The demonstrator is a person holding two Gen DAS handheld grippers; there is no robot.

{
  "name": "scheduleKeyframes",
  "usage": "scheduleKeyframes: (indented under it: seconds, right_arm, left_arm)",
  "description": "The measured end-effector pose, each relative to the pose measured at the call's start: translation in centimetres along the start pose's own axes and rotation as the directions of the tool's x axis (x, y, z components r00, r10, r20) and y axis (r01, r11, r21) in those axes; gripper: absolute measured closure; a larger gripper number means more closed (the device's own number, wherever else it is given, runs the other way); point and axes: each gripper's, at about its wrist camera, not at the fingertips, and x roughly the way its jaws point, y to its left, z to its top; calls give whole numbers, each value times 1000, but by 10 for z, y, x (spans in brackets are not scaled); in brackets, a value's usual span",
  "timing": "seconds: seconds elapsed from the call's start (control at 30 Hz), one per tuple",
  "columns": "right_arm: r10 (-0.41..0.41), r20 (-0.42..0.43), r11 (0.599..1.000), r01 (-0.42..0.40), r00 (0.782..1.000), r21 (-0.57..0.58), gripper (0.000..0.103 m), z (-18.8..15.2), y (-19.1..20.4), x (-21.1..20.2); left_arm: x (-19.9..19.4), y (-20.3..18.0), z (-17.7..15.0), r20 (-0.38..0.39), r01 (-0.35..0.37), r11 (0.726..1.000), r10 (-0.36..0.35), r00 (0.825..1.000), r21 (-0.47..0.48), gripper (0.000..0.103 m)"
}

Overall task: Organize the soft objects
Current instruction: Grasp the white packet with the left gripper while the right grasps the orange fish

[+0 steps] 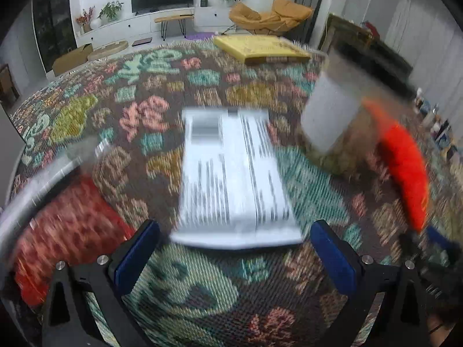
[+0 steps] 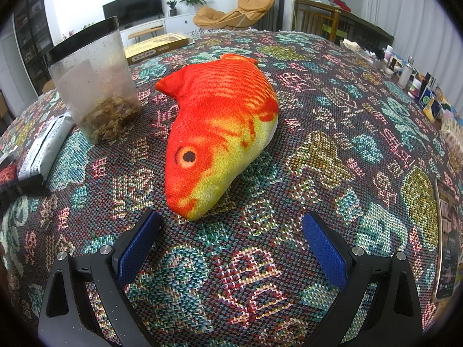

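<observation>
Gaping right tongs [image 2: 231,248] face plush fish [image 2: 220,133], jar [image 2: 95,86] beside it.

Both hand-held grippers [image 1: 234,257] [image 2: 231,248] agape.

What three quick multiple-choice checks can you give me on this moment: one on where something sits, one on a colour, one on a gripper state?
1. Where does the clear container stand, seen from the right wrist camera?
A. Left of the plush fish
B. On top of the plush fish
C. Inside the yellow box

2. What colours is the plush fish?
A. Blue and white
B. Orange-red and yellow
C. Green and black

3. What is the right gripper doing?
A. Shut on the fish
B. Shut on the container
C. Open, holding nothing

Answers:
1 A: the container stands on the patterned cloth, left of the fish and apart from it.
2 B: the back is orange-red and the belly yellow.
3 C: its blue pads stand wide apart, with the fish's nose just ahead of them.
</observation>
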Motion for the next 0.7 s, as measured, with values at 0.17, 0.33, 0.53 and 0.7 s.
scheduleKeyframes:
  seconds: [0.17, 0.33, 0.53, 0.7]
  right_arm:
    - [1, 0, 1000, -1, 1000, 0, 3, 0, 0, -1]
    - [18, 4, 1000, -18, 1000, 3, 4, -1, -2, -2]
    - [113, 133, 972, -137, 985, 190, 5, 26, -40, -39]
    - [159, -54, 981, -152, 986, 120, 6, 102, -32, 22]
  left_arm:
    - [19, 0, 25, -45, -77, 997, 78, 996, 23, 0]
    - [42, -2, 30, -89, -134, 991, 133, 987, 3, 2]
    - [34, 0, 36, -52, -106, 994, 105, 993, -12, 34]
    - [21, 11, 39, -65, -36, 996, 31, 997, -81, 34]
